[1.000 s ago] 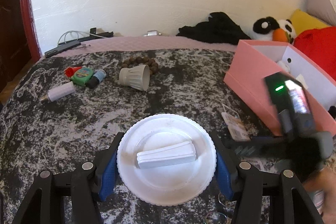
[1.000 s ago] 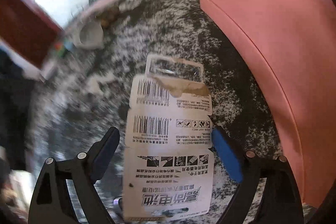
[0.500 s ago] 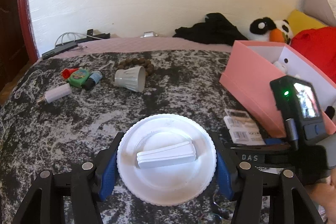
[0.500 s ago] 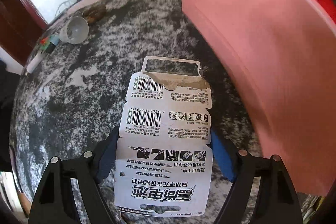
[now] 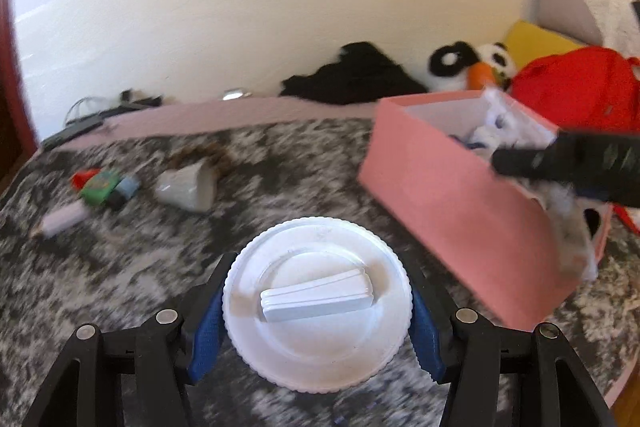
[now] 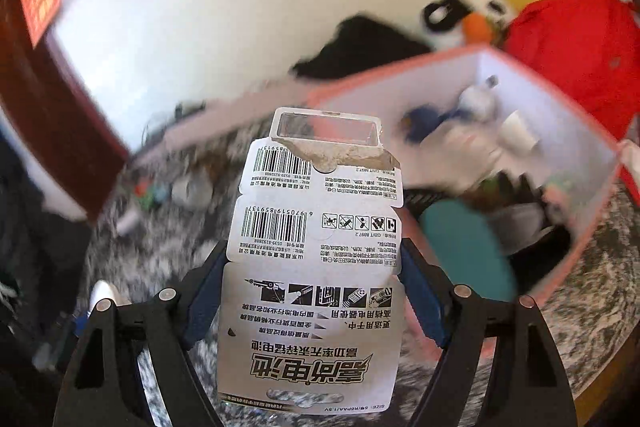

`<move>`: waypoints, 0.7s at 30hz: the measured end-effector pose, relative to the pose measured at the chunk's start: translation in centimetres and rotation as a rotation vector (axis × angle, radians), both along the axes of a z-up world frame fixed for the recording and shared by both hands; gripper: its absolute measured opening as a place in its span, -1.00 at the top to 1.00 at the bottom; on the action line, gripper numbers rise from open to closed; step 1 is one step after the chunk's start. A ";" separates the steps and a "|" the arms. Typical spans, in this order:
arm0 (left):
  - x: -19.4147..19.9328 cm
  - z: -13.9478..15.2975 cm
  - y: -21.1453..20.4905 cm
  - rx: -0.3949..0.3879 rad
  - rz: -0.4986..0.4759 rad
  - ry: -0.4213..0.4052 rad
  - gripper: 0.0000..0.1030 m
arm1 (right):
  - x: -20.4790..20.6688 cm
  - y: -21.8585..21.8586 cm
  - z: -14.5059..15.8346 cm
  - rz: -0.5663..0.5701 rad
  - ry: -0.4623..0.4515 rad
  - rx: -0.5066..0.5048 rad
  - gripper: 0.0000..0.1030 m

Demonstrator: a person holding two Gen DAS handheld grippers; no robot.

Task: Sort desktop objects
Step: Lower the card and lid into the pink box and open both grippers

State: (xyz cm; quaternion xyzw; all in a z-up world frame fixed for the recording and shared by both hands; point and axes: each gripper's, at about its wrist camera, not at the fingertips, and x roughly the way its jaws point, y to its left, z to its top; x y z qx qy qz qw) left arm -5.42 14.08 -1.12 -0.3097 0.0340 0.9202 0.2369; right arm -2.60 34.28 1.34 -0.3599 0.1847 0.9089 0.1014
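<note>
the fingers [image 6: 422, 291] of the right gripper [image 6: 310, 287] are clamped on the two long edges of a battery card [image 6: 316, 255], which is clear of the surface. within the last second these fingers closed in a little, and the card is between them. the card's long axis runs straight forward along the fingers, its torn blister end pointing away from the gripper.

the fingers [image 5: 206, 323] of the left gripper [image 5: 316, 311] are pressed on the ribbed rim of a white lid [image 5: 316, 307], one on each side. the lid seems to be just above the speckled bed cover [image 5: 120, 259], but i cannot tell if it touches.

going outward, the pink box [image 6: 460, 67] lies ahead and to the right of the card. its open top faces the right gripper, and small things already lie inside. in the left wrist view the same pink box [image 5: 440, 195] is to the right and a little far, and the right gripper [image 5: 568, 163] is a dark blur over its near rim.

i judge the right hand is the nearer one to the box, so the card should go forward and right, over the wall, before release. the lid has a longer way.

far left on the cover lie a grey cup [image 5: 186, 183] and a green and red toy [image 5: 100, 185], not yet sorted.
</note>
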 end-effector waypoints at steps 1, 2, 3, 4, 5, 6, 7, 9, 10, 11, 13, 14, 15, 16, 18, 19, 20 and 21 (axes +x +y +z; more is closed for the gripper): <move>-0.4 0.3 1.3 -0.006 -0.025 -0.002 -0.26 | 0.3 0.8 0.2 -0.021 0.010 -0.006 -0.62; -0.8 0.6 2.6 -0.014 -0.047 -0.003 -0.26 | 0.6 2.2 0.2 -0.046 0.017 -0.023 -0.62; -1.2 1.0 4.2 -0.015 -0.074 0.000 -0.26 | 0.8 3.6 0.1 -0.073 0.023 -0.041 -0.62; -1.6 1.6 6.1 -0.012 -0.108 0.007 -0.26 | 1.1 5.0 0.1 -0.099 0.029 -0.060 -0.62; -1.9 2.1 7.6 -0.008 -0.138 0.014 -0.26 | 1.2 6.1 -0.2 -0.119 0.030 -0.075 -0.62; -2.2 2.6 9.4 -0.005 -0.171 0.021 -0.26 | 1.2 7.2 -0.7 -0.139 0.026 -0.090 -0.62; -2.7 3.0 11.4 -0.007 -0.201 0.025 -0.26 | 1.3 8.5 -1.3 -0.165 0.022 -0.106 -0.63; -3.9 3.4 15.1 -0.006 -0.245 0.015 -0.26 | 1.4 10.5 -2.0 -0.197 0.020 -0.128 -0.63; -4.6 3.3 16.7 0.000 -0.261 -0.004 -0.26 | 1.5 11.1 -2.2 -0.206 0.021 -0.133 -0.64; -5.3 3.0 18.0 0.006 -0.273 -0.031 -0.25 | 1.7 12.0 -2.4 -0.237 0.023 -0.131 -0.65; -6.9 1.9 20.3 0.033 -0.299 -0.099 -0.45 | 2.1 13.5 -2.6 -0.298 0.033 -0.131 -0.69; -7.3 1.3 21.0 0.027 -0.291 -0.122 -0.60 | 2.4 14.0 -2.6 -0.323 0.042 -0.134 -0.69; -7.8 0.5 21.6 0.014 -0.278 -0.145 -0.87 | 2.7 14.6 -2.7 -0.349 0.051 -0.136 -0.71; -8.1 -0.1 22.0 0.007 -0.270 -0.161 -0.95 | 2.7 14.9 -2.7 -0.323 0.075 -0.164 -0.74; -8.0 -0.7 22.2 0.003 -0.268 -0.170 -0.96 | 2.7 14.9 -2.5 -0.293 0.091 -0.171 -0.77; -7.7 -0.8 22.1 -0.003 -0.272 -0.162 -0.97 | 2.7 14.8 -2.4 -0.286 0.096 -0.161 -0.80; -7.4 -0.8 22.1 -0.011 -0.273 -0.150 -0.97 | 2.8 14.9 -2.3 -0.283 0.098 -0.154 -0.81; -7.0 -0.6 21.9 -0.018 -0.267 -0.135 -0.97 | 3.0 14.7 -2.2 -0.279 0.100 -0.154 -0.81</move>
